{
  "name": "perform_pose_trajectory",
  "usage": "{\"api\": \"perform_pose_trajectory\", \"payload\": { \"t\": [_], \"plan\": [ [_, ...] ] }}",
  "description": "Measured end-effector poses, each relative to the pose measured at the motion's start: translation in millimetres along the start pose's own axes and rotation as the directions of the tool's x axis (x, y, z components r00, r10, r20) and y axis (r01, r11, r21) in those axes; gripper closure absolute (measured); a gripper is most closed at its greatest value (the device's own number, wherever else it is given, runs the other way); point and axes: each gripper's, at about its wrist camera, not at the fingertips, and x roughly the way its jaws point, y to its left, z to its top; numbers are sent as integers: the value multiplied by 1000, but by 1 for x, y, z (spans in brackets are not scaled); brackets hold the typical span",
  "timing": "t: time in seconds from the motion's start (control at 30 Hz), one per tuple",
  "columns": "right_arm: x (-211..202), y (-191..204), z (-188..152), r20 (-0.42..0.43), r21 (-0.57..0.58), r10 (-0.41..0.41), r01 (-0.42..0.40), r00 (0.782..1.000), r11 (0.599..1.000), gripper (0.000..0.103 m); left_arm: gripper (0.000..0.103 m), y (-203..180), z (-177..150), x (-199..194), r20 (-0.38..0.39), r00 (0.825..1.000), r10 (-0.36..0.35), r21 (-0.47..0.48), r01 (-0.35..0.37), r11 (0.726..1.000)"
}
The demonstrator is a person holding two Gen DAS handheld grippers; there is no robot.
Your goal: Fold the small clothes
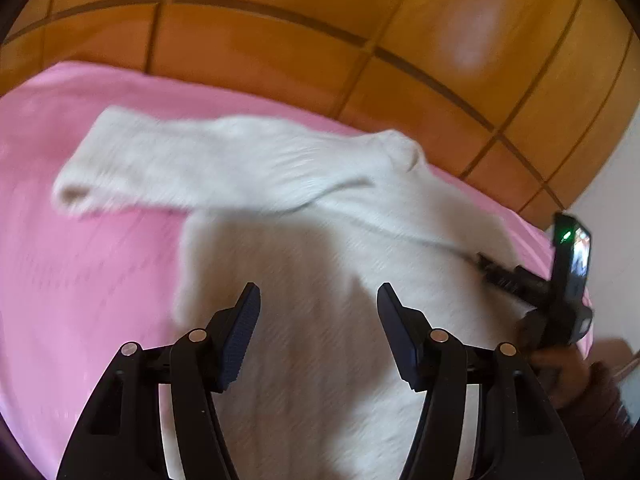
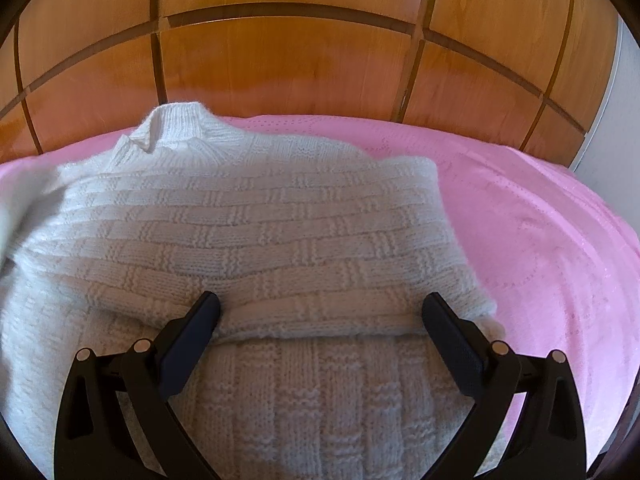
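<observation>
A white knitted sweater [image 2: 248,216] lies on a pink blanket [image 2: 520,216], its collar [image 2: 176,120] towards the wooden headboard. In the right wrist view a folded part crosses the body, and its edge [image 2: 320,326] runs between the fingers. My right gripper [image 2: 320,298] stands wide open low over that edge, gripping nothing. In the blurred left wrist view a sleeve [image 1: 192,160] stretches out to the left across the top of the sweater [image 1: 312,320]. My left gripper [image 1: 319,288] hovers open above the sweater's body, with nothing between its pads.
A panelled wooden headboard [image 2: 304,60] rises right behind the blanket. A white wall [image 2: 624,100] shows at the right. In the left wrist view the other gripper's camera unit [image 1: 570,280] and a person's hand [image 1: 560,364] sit at the sweater's right edge.
</observation>
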Motion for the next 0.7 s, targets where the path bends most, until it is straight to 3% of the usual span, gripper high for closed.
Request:
{"api": "perform_pose_trajectory", "payload": {
  "t": [0.13,0.2,0.3,0.33,0.43,0.47,0.63,0.67,0.7],
  "plan": [
    [-9,-7,11,-42,95,151,-147,988,985,7,44,9,-20,5,11,1000,12,4,-12,1000],
    [-19,-2,16,-30,162,296,-288,955,944,20,38,6,-24,8,21,1000,18,32,-19,999],
    [-26,29,25,-52,179,484,-469,873,865,32,26,-1,-23,13,22,1000,12,74,-14,997],
    [-26,47,27,-67,180,555,-537,829,824,32,26,-3,-23,14,24,1000,16,82,-17,997],
    [-17,92,35,-118,191,658,-634,743,750,34,26,-1,-27,12,38,999,7,83,-10,997],
    [-13,106,37,-136,191,670,-644,730,741,35,26,1,-26,12,41,999,-4,74,1,997],
    [18,165,48,-246,187,646,-619,722,763,59,25,5,-26,11,50,999,-22,62,19,998],
    [21,173,51,-258,170,622,-599,739,783,70,24,4,-26,11,50,998,-25,64,22,998],
    [21,178,55,-260,147,601,-584,756,799,92,23,4,-26,11,50,998,-29,66,26,997]
  ]
}}
